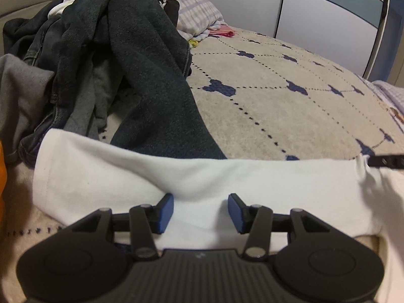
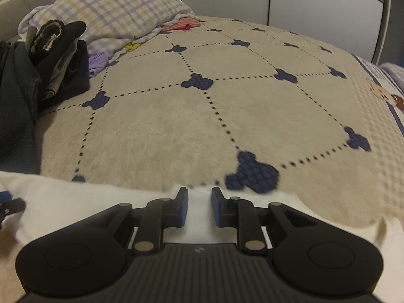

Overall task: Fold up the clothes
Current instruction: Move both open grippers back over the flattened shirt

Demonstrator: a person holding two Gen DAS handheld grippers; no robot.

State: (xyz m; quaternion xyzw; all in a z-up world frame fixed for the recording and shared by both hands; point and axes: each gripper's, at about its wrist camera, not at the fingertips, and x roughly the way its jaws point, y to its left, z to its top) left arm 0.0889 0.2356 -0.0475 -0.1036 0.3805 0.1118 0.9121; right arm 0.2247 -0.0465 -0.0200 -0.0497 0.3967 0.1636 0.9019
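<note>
A: What is laid out, taken from the biggest thing down?

B: A beige bedspread (image 2: 227, 116) with dotted lines and dark blue motifs is seen covering the bed. At the far left a heap of dark clothes (image 1: 121, 58) is piled, with a checked pillow (image 2: 111, 7) behind it. Along the near edge a white garment (image 1: 192, 184) is spread flat, running from left to right.

A: And the grippers?

B: The left gripper (image 1: 200, 213) is held over the white garment toward its left part, its blue pads (image 1: 165, 213) parted with only flat cloth showing between them; nothing is pinched. The right gripper (image 2: 199, 208) is set at the garment's far edge further right, its jaws closer together but a strip of white cloth is seen in the gap, untouched by either pad. Both are therefore judged to be released.

A: Which step is in hand?

B: It is judged that one garment has been laid out and is being squared up or approached for a fold, while the dark heap is not yet dealt with.

A: What is called for next?

B: The far hem would probably need to be nipped at two points, one per gripper. A single layer should be taken, since the bedspread's nap lies directly beneath and could be caught with it.
</note>
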